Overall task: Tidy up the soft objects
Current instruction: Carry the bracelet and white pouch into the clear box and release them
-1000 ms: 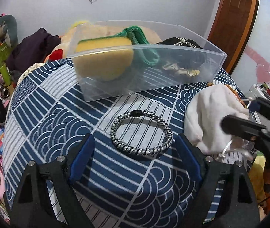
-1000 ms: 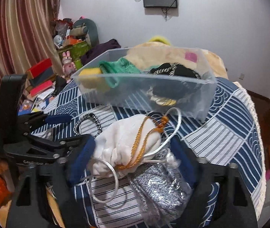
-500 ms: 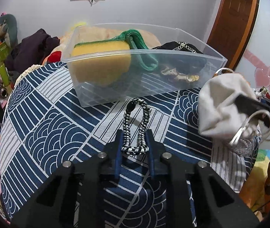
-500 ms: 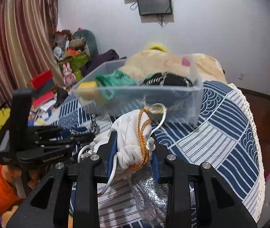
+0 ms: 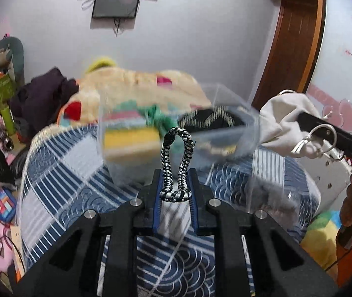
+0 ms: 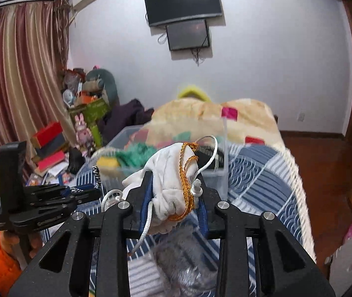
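Observation:
My left gripper (image 5: 175, 183) is shut on a black-and-white braided bracelet (image 5: 176, 159), held up above the blue patterned table (image 5: 64, 163). My right gripper (image 6: 174, 198) is shut on a white drawstring pouch (image 6: 172, 173) with gold and white cords, also lifted. The pouch shows at the right of the left wrist view (image 5: 282, 121). A clear plastic bin (image 5: 176, 133) sits ahead of both, holding a yellow sponge (image 5: 131, 141), a green item and a black item. The left gripper appears in the right wrist view (image 6: 81, 194).
A silvery grey pouch (image 6: 183, 259) lies on the table under the right gripper. A plush blanket pile (image 6: 210, 116) sits behind the bin. Clutter and boxes (image 6: 52, 146) fill the floor at the left. A wooden door (image 5: 292, 49) stands at the right.
Both grippers closed, the left on the bracelet and the right on the white pouch. Both have since lifted their items off the table toward the bin.

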{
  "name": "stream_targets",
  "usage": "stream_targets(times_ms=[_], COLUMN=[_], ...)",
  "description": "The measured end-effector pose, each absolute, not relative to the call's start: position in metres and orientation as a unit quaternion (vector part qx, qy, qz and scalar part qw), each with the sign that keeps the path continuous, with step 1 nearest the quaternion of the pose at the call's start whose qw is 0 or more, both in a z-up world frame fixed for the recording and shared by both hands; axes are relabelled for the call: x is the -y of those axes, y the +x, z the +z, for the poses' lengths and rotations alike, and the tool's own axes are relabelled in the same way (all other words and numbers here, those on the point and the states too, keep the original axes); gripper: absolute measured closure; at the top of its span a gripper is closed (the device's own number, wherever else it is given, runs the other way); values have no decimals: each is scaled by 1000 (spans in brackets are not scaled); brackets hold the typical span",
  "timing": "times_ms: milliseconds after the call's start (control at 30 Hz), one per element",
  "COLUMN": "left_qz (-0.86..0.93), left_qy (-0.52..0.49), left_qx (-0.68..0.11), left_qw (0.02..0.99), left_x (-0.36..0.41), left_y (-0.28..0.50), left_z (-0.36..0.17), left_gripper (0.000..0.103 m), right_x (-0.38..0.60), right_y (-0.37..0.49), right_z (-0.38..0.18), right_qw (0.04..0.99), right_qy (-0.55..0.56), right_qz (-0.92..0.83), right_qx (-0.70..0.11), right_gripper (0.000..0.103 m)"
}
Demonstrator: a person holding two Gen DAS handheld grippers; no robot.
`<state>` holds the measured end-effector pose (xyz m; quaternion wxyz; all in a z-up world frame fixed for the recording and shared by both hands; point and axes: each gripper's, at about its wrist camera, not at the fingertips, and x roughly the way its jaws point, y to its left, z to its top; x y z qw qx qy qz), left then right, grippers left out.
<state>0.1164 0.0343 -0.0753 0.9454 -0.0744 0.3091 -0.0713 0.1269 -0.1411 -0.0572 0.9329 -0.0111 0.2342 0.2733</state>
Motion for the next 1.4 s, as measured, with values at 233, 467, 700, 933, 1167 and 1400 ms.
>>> stream_targets(times_ms=[233,467,700,933,1167,1400], left_qz=[-52,-27,-18,-12,-2,0], left_qy=[-62,-59,-55,-42,-40,-14], left_qx=[-276,-293,-320,-346,-368,-363], left_qw=[958,954,946,937,929,932], left_x=[-47,-66,-66,-64,-62,-51], left_y=[139,180,203,227,240,232], left_z=[-42,-41,-57,-73,-85,-84], left_gripper=[84,84,84,84,82,51], right_x=[124,98,78,66,55,60], right_y=[143,164,189,210,227,225], right_z=[-37,-38,-54,-71,-88,-92], right_qw=[941,939,928,913,894,889], right_qy=[-23,-56,-75,-95,-140,-155], right_qz=[266,261,268,270,271,268], right_qx=[-208,-216,-248,-290,-328,-337], right_gripper=[75,75,74,74,71,45])
